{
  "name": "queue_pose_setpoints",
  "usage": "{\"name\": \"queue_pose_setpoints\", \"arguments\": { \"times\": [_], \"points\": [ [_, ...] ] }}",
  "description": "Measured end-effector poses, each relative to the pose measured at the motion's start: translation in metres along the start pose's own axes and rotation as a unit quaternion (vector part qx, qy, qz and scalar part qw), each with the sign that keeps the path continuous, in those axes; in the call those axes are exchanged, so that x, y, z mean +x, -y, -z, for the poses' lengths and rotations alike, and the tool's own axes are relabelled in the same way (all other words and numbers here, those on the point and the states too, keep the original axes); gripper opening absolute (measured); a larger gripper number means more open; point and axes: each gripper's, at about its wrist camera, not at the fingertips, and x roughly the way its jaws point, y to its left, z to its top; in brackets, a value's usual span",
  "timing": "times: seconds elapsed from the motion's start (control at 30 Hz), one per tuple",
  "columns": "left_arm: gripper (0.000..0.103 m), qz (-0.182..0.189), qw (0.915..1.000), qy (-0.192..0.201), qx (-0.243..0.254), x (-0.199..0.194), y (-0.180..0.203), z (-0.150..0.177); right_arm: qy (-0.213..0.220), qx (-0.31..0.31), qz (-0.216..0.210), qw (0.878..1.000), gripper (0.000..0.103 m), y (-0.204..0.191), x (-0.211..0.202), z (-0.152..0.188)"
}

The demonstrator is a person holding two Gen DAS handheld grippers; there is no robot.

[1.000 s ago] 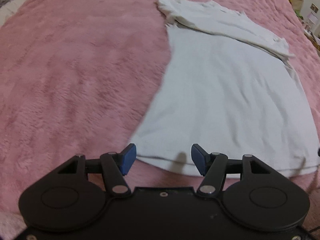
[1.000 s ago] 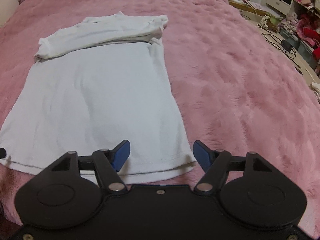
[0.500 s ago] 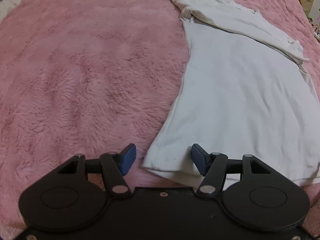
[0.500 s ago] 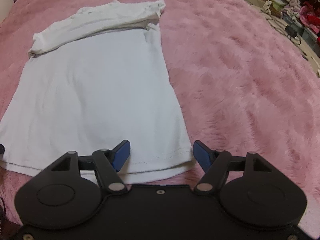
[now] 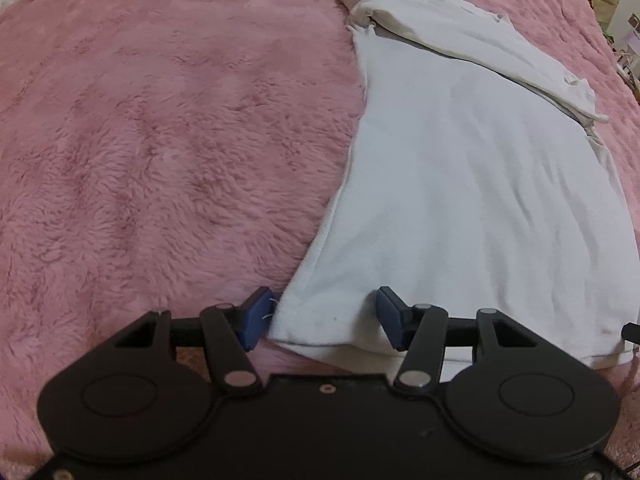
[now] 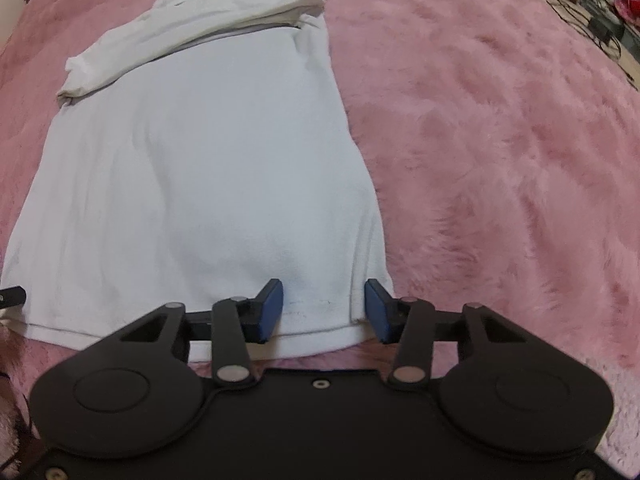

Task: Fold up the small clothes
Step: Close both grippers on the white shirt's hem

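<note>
A white shirt [image 5: 472, 200] lies flat on the pink blanket, its sleeves folded across the far end [image 5: 460, 36]. My left gripper [image 5: 323, 318] points down at the near left hem corner. Its jaws are closing with the corner between them, one blue pad [image 5: 256, 318] at the cloth's edge, the other pad [image 5: 390, 318] resting on the cloth. In the right wrist view the same shirt [image 6: 208, 168] fills the left half. My right gripper [image 6: 323, 308] straddles the near right hem corner, jaws closing, and the cloth wrinkles slightly beside the right pad [image 6: 376, 310].
The fluffy pink blanket [image 5: 160, 140] spreads wide to the left of the shirt and to its right [image 6: 500, 140]. Cables and clutter [image 6: 600, 12] lie beyond the bed's far right edge. A black tip of the other gripper [image 6: 12, 294] shows at the left hem.
Both grippers have sunk toward the shirt's near hem corners, so the shirt looms larger. Both pairs of jaws have narrowed around the corners, the right pair more.
</note>
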Motion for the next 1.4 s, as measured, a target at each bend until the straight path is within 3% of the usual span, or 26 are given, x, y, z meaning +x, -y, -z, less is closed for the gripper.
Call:
{"name": "queue_pose_setpoints", "arguments": {
  "times": [0.3, 0.43, 0.47, 0.5, 0.57, 0.63, 0.67, 0.7, 0.77, 1.17, 1.4],
  "points": [
    [0.057, 0.006, 0.9999, -0.013, 0.001, 0.001, -0.003, 0.002, -0.013, 0.031, 0.037, 0.999, 0.049, 0.012, 0.003, -0.003],
    [0.058, 0.007, 0.9999, -0.013, 0.002, 0.002, -0.004, 0.002, -0.024, 0.039, 0.031, 0.998, 0.049, 0.015, 0.008, -0.006],
    [0.058, 0.008, 0.9999, -0.014, 0.002, 0.002, -0.004, 0.002, -0.029, 0.042, 0.025, 0.998, 0.045, 0.017, 0.01, -0.006],
    [0.057, 0.009, 0.9999, -0.014, 0.001, 0.003, -0.004, 0.001, -0.034, 0.04, 0.017, 0.998, 0.03, 0.016, 0.011, -0.005],
    [0.055, 0.016, 0.9998, -0.014, -0.003, 0.003, -0.005, 0.001, -0.038, 0.035, 0.007, 0.999, 0.017, 0.015, 0.013, -0.005],
    [0.037, 0.024, 0.9996, -0.016, -0.005, 0.002, -0.006, 0.001, -0.035, 0.038, 0.003, 0.999, 0.015, 0.016, 0.012, -0.005],
    [0.019, 0.028, 0.9994, -0.019, -0.01, 0.002, -0.007, 0.001, -0.033, 0.043, -0.001, 0.999, 0.014, 0.017, 0.011, -0.005],
    [0.012, 0.038, 0.9989, -0.021, -0.018, 0.002, -0.008, 0.0, -0.032, 0.045, -0.003, 0.998, 0.013, 0.019, 0.011, -0.005],
    [0.009, 0.055, 0.9977, -0.026, -0.03, 0.002, -0.01, 0.001, -0.026, 0.047, -0.007, 0.999, 0.013, 0.02, 0.007, -0.004],
    [0.008, 0.115, 0.9907, -0.012, -0.071, -0.02, -0.019, -0.003, 0.013, 0.06, -0.04, 0.997, 0.012, 0.031, -0.02, -0.006],
    [0.008, 0.154, 0.9832, 0.008, -0.097, -0.033, -0.023, -0.02, 0.046, 0.067, -0.07, 0.994, 0.012, 0.03, -0.031, -0.028]
  ]
}}
